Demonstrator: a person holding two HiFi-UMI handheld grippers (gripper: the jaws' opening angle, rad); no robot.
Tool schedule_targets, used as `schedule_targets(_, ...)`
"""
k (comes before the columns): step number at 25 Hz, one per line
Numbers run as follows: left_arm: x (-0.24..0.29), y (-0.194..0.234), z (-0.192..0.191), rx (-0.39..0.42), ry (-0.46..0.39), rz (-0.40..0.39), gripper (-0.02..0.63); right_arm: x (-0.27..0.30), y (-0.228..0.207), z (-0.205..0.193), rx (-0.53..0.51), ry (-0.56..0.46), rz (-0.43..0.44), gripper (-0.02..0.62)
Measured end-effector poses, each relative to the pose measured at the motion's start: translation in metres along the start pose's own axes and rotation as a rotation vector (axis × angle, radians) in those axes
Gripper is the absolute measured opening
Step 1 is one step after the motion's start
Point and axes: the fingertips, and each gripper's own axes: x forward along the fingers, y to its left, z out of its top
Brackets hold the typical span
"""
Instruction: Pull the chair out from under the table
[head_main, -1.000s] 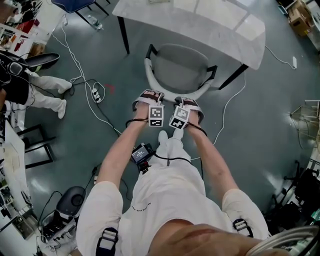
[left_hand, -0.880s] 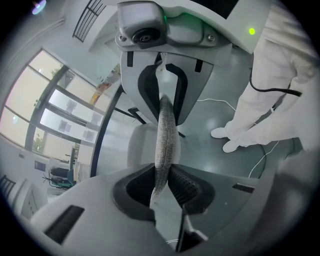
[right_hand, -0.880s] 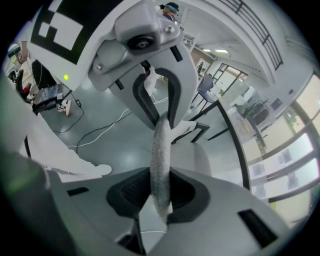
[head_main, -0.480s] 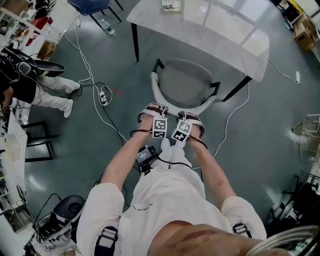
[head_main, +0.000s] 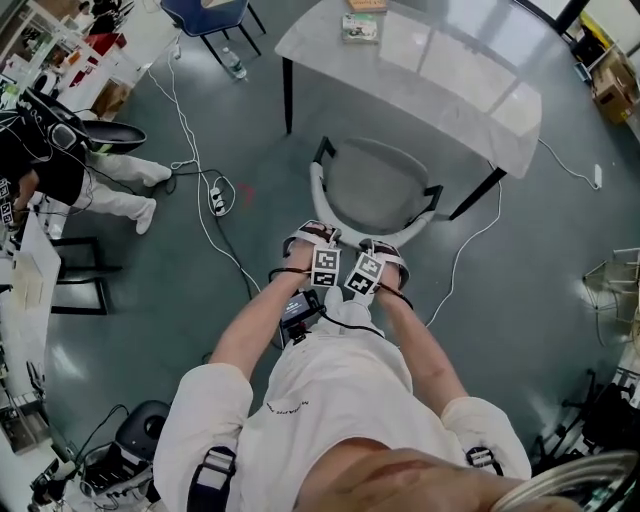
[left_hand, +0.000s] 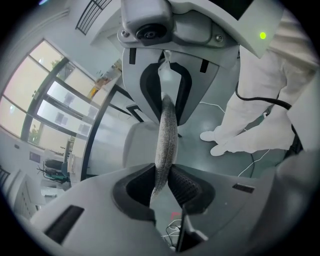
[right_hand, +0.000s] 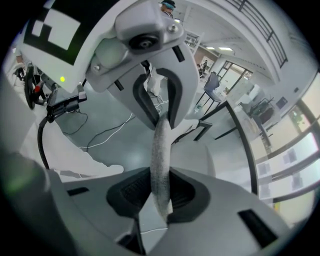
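Note:
The chair has a grey seat and a white curved backrest, and stands at the near edge of the white table with most of its seat out from under it. Both grippers clamp the backrest's top rim side by side. My left gripper is on the left part of the rim and my right gripper on the right part. In the left gripper view the grey textured rim runs between the pads of the left gripper. The right gripper pinches the same rim.
A book lies on the table's far side. Cables and a power strip trail over the floor at the left. Another person sits at the far left beside a black frame. A blue chair stands at the top.
The chair has slid out from under the table toward the person, with both grippers still clamped on its backrest. More of the seat and tabletop shows.

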Motion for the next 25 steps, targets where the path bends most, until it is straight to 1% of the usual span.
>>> schedule_targets(11,-0.018,-0.038,0.003,-0.034,-0.003,-0.04,0.074,-0.012,0.04,0.003,-0.044,0.02,0.024,0.089)
schedule_targets(16,-0.022,-0.035,-0.006,-0.07,0.014,-0.04,0.074,-0.011,0.037,0.011,-0.064,0.034,0.028,0.089)
schedule_targets(21,-0.025,-0.051,0.001,-0.098,0.015,-0.061,0.074,-0.016,0.054,0.005,-0.06,0.033,0.053,0.088)
schedule_targets(25,-0.025,-0.055,0.006,-0.119,0.012,-0.059,0.074,-0.016,0.058,0.002,-0.085,0.031,0.079,0.087)
